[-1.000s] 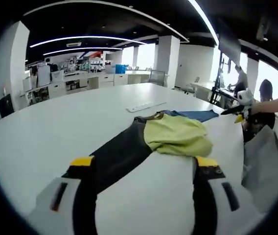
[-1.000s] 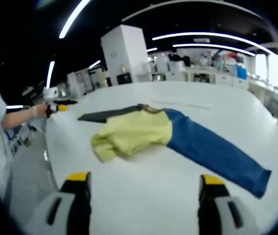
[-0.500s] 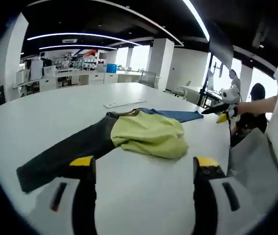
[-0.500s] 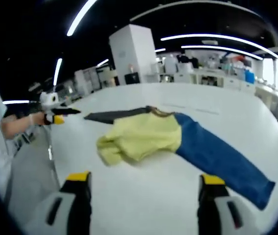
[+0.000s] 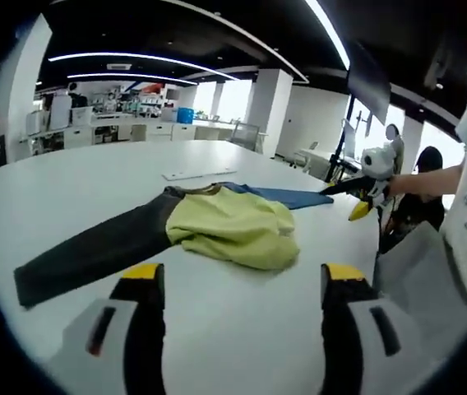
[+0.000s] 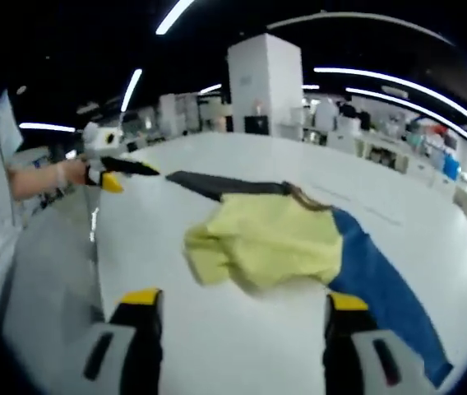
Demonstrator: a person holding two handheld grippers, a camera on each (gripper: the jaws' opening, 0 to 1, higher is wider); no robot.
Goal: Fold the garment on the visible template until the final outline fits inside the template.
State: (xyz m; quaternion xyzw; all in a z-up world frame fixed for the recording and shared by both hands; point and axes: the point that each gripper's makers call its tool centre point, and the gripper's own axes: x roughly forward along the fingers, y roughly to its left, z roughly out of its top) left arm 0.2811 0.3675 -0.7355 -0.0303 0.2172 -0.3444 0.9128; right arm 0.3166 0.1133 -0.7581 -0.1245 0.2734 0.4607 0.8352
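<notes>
Yellow fabric bunched over the middle of the garment (image 5: pixel 217 230) lying on the white surface (image 5: pixel 94 189). Going left to right in the left gripper view: dark sleeve (image 5: pixel 94 251) runs out to 8 o'clock, yellow bunch (image 5: pixel 233 230) sits centre, blue sleeve (image 5: pixel 287 196) trails to 2 o'clock. No template outline that I can make out.

Left gripper (image 5: pixel 238 284): fingers wide apart, holding nothing, short of the cloth. Right gripper (image 6: pixel 238 309): same, spread and empty, just short of the yellow bunch.

Handling guess: light, limp, will sag and drag, not fragile. Best holds look like the sleeve ends or the hem corners of the bunch.

Room: surface edge lies close on the person's side, at 9 o'clock in the right gripper view; plenty of bare surface beyond the garment. White strip (image 5: pixel 188 174) lies just past it.
</notes>
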